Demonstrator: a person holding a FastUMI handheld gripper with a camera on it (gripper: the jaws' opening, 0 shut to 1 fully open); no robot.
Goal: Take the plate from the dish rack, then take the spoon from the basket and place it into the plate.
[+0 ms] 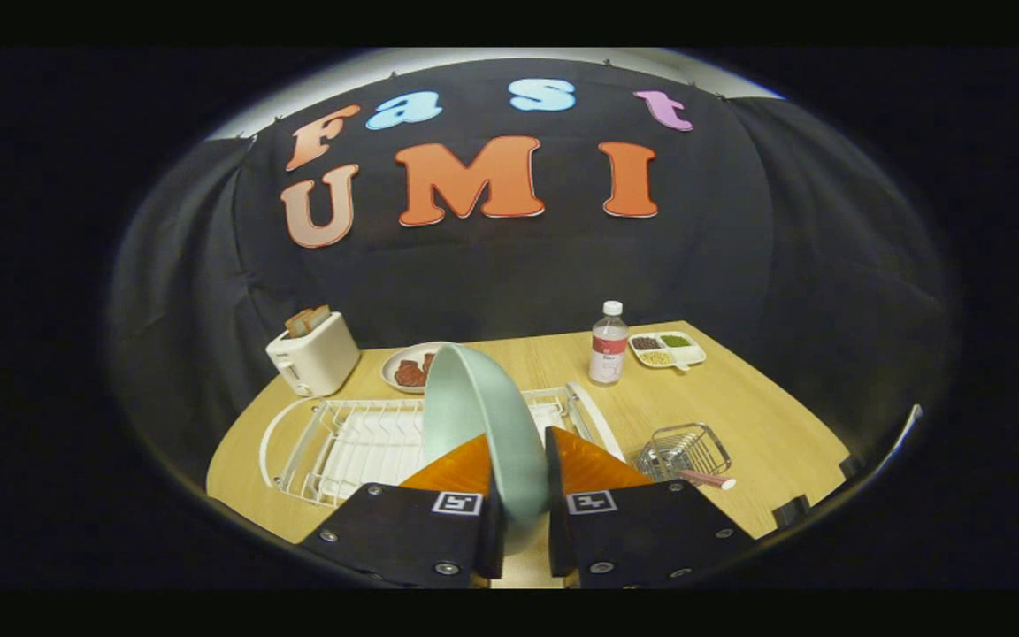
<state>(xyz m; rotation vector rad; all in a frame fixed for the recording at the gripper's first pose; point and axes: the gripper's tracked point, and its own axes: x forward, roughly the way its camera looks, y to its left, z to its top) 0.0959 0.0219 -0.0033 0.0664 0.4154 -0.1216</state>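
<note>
The plate (483, 416), standing on edge, hides the middle of the dish rack (333, 442) behind it and part of a dish of reddish food (408, 367). The spoon (706, 479) pokes from the basket (682, 449), its bowl hidden. The bottle (609, 343) label is too small to tell.

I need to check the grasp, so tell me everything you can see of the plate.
The plate is pale green, smooth and matte, with a raised rim, and looks like ceramic or plastic. It stands on edge, tilted a little, gripped between the gripper's two fingers, which press on its faces. It is held above the white wire dish rack, its upper edge rising ahead of the fingers. I cannot tell whether its lower edge touches the rack.
</note>
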